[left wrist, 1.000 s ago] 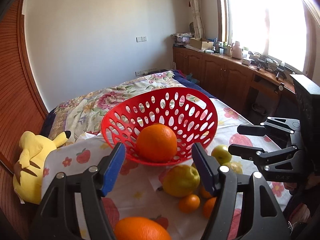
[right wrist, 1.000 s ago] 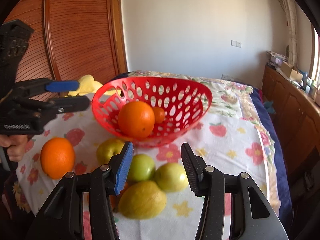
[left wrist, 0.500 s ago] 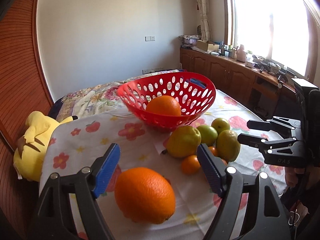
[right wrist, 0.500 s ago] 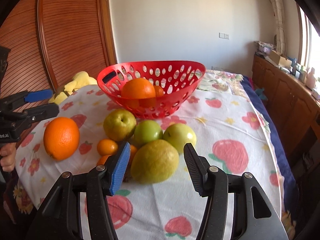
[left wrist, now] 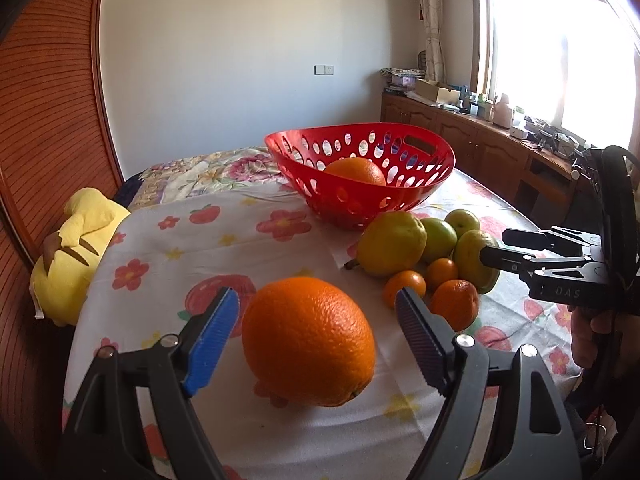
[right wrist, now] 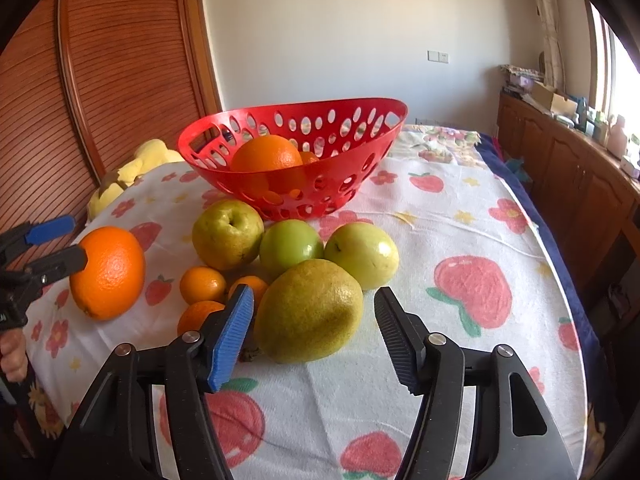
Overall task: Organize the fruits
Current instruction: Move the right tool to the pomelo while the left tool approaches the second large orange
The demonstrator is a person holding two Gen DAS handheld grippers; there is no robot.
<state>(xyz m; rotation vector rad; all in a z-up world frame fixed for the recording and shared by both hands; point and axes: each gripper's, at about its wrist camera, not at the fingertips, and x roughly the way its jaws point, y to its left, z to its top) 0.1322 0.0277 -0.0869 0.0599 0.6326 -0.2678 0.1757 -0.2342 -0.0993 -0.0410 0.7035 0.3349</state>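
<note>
Orange [left wrist: 308, 340], round, firm and likely slippery, sits between the left gripper [left wrist: 318, 334]'s opening, untouching jaws; best gripped at its widest middle.

The letters "DAS" stand on the black body of the right gripper [left wrist: 490, 247], at the frame's right edge.

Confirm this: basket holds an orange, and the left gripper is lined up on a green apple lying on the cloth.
Wrong on one count: the left gripper, jaws opening, is lined up on an orange, not a green apple, as the left wrist view shows. The basket does hold an orange.
</note>
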